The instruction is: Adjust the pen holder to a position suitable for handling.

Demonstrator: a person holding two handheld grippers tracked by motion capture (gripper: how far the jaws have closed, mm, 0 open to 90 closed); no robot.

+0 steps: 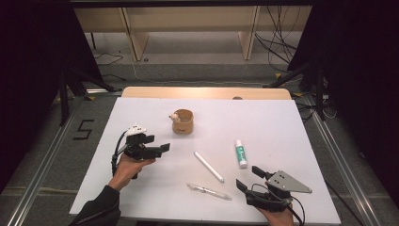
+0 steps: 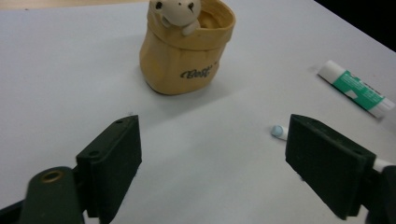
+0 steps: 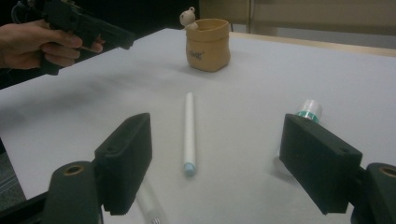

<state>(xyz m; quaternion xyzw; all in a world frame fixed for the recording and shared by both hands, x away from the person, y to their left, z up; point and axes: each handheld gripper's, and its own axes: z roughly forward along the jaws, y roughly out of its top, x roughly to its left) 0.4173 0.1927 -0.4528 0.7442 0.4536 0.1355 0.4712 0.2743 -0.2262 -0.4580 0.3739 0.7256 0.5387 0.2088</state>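
Note:
A tan fabric pouch (image 1: 183,121) with a small bear figure on its rim stands upright in the middle of the white table top (image 1: 141,197). My left gripper (image 1: 157,143) is held left of it, open and empty, and the left gripper view looks at the pouch (image 2: 187,51). A white pen (image 1: 209,166) lies ahead of my right gripper (image 1: 250,178), which is open and empty near the front edge. In the right gripper view the pen (image 3: 188,130) lies between the spread jaws, farther out.
A green-and-white glue stick (image 1: 240,153) lies right of the white pen. A clear pen (image 1: 209,191) lies near the front edge, left of the right gripper. Beyond the table's far edge are a wooden strip (image 1: 207,92) and cables on the floor.

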